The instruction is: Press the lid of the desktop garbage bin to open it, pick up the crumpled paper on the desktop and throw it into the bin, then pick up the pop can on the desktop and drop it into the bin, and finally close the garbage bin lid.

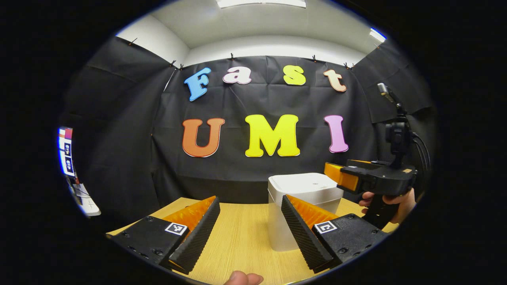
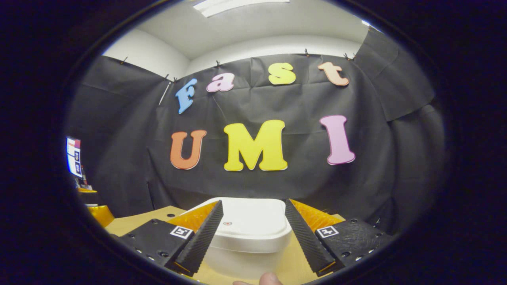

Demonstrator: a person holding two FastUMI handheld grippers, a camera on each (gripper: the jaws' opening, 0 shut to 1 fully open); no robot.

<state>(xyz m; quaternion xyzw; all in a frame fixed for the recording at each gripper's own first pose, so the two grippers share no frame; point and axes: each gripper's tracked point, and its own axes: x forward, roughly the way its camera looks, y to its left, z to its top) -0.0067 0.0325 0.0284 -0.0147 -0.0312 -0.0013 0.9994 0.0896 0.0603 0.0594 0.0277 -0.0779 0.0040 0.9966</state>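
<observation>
At the bottom edge of the left gripper view a fingertip pokes in, just below the left hand-held gripper, whose jaws stand spread wide apart with nothing between them. The wooden worktop runs beneath. On it stands the white garbage bin, lid down, partly behind the gripper's right finger. Above the bin's right side hangs the right hand-held gripper, gripped by a hand. In the right gripper view, its own jaws are also released wide, hovering over the bin's closed lid, not touching it.
</observation>
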